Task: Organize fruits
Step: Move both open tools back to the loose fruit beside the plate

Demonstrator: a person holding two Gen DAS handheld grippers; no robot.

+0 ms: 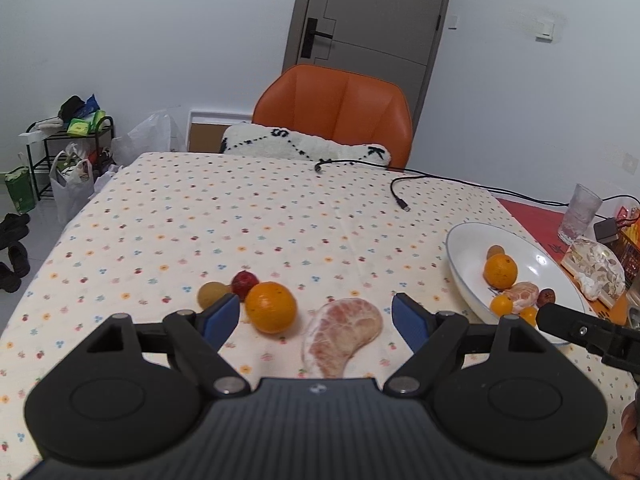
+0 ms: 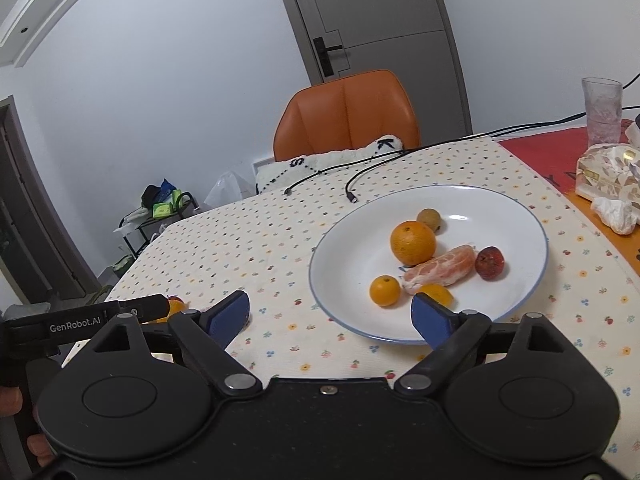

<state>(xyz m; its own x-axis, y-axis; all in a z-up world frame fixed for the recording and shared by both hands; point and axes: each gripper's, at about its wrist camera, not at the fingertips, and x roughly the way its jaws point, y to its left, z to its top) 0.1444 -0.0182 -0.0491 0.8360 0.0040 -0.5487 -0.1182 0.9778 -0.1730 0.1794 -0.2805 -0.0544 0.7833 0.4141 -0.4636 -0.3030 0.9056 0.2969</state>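
Observation:
My left gripper (image 1: 316, 314) is open just above the dotted tablecloth. Between its blue pads lie an orange (image 1: 271, 307) and a peeled pomelo segment (image 1: 340, 336); a red fruit (image 1: 244, 283) and a yellow-green fruit (image 1: 212, 294) sit just beyond its left finger. The white plate (image 2: 344, 256) holds an orange (image 2: 413, 242), a peeled segment (image 2: 440, 269), two small oranges (image 2: 385, 290), a red fruit (image 2: 489, 263) and a brownish fruit (image 2: 429, 219). My right gripper (image 2: 334, 314) is open at the plate's near rim, holding nothing.
An orange chair (image 1: 336, 114) with a white cushion (image 1: 304, 146) stands at the table's far side. Two black cables (image 1: 400, 194) lie on the cloth. A glass (image 2: 602, 110), wrapped packages (image 2: 608, 176) and a red mat are at the right.

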